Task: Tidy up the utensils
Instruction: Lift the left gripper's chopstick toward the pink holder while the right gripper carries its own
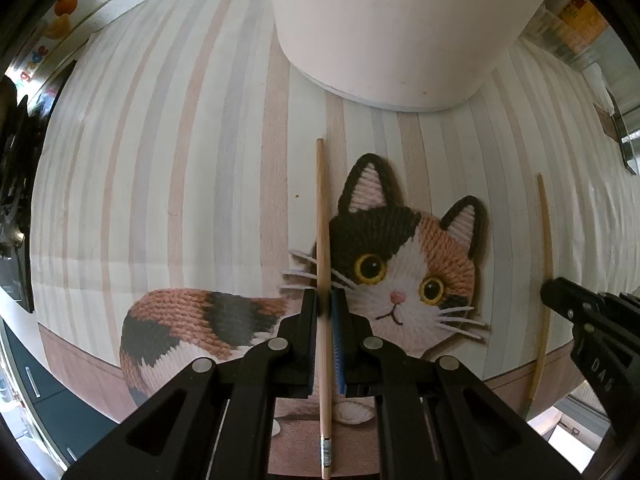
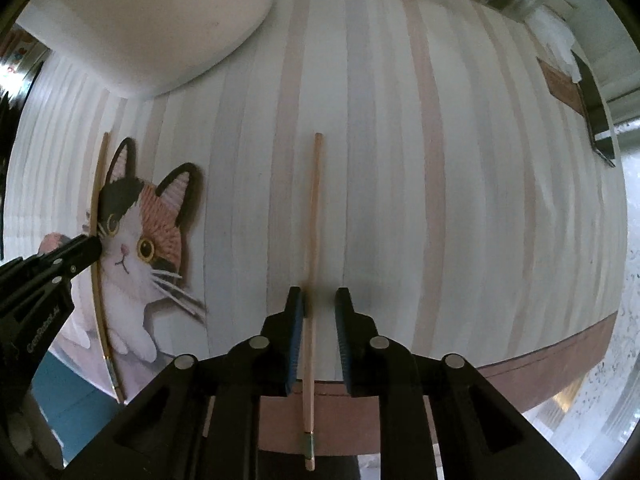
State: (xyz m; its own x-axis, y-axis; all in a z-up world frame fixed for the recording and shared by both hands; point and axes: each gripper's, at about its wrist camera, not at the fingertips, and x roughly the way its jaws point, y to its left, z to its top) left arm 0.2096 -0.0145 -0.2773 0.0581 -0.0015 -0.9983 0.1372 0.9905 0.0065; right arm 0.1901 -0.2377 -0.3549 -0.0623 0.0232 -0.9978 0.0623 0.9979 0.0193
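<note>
Left tongs (image 1: pixel 324 300) clamped on chopstick (image 1: pixel 322 216); right tongs (image 2: pixel 319 300) apart astride another chopstick (image 2: pixel 313 220).

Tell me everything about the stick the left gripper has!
It is a thin, pale wooden chopstick, long and straight, with a silvery band near its thicker near end. It lies flat on the striped placemat, crossing the edge of the knitted cat picture. Its thin tip points toward the white container. The left gripper has its blue-padded fingers closed tight against both sides of it.
</note>
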